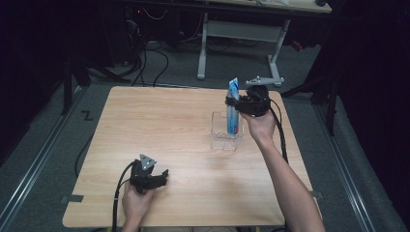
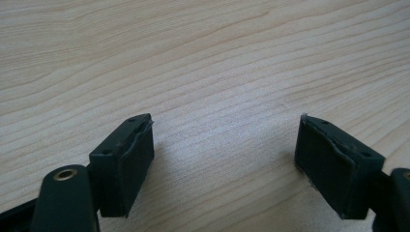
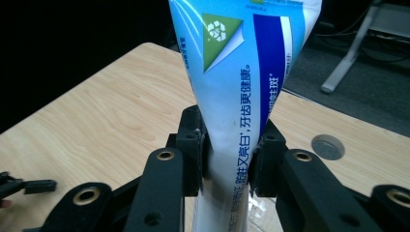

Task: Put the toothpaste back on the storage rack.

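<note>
A blue and white toothpaste tube (image 1: 233,107) stands upright, its lower end inside a clear plastic holder (image 1: 225,133) on the right half of the wooden table (image 1: 159,125). My right gripper (image 1: 235,103) is shut on the tube about halfway up. In the right gripper view both black pads squeeze the tube (image 3: 237,96) between them, with my right gripper (image 3: 231,159) pointing level across the table. My left gripper (image 1: 163,178) rests low near the table's front edge, jaws open. In the left gripper view, my left gripper (image 2: 225,159) has only bare wood between its pads.
A round grey plug (image 3: 328,147) is set in the table surface beyond the tube. Behind the table stands a white metal desk frame (image 1: 239,36) on a grey floor with cables. Dark surroundings lie on both sides.
</note>
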`<state>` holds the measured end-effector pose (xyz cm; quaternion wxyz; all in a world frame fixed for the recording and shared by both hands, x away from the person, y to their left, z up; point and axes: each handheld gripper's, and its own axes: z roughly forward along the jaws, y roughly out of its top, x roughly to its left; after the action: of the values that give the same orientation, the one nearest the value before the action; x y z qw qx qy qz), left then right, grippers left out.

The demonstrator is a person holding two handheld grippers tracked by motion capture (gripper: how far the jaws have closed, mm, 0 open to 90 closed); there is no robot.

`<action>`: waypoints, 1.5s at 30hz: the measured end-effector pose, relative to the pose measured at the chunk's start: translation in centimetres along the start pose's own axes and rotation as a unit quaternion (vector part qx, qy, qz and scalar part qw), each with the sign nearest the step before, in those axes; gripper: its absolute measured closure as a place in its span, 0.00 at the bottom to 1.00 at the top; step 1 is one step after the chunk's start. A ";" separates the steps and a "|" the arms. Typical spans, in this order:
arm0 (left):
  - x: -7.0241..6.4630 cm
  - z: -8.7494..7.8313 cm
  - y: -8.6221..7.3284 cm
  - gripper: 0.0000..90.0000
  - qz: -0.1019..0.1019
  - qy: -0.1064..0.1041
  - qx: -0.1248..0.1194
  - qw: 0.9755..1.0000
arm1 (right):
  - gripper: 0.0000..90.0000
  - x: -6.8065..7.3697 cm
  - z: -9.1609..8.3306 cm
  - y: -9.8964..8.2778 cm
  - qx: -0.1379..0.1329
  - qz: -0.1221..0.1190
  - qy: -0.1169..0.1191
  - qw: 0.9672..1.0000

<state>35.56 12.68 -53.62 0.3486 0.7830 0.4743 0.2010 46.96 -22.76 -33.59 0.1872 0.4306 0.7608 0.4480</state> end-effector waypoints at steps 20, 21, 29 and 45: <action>0.0 0.0 0.0 0.25 0.001 0.000 0.001 1.000 | 0.78 -2.4 1.7 -2.4 0.010 0.034 -0.037 0.999; 0.0 0.0 0.0 0.25 0.001 0.000 0.001 1.000 | 0.78 -2.4 1.9 -2.5 0.011 0.035 -0.038 0.999; 0.0 0.0 0.0 0.25 0.001 0.000 0.001 1.000 | 0.76 -2.0 3.1 -2.9 0.028 0.028 -0.040 0.998; 0.0 0.0 0.0 0.24 0.000 0.000 0.000 1.000 | 0.76 -1.9 4.0 -4.3 0.053 0.026 -0.040 0.997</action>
<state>35.56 12.66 -53.62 0.3489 0.7831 0.4741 0.2007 48.56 -23.26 -39.53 0.1828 0.4771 0.7639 0.3942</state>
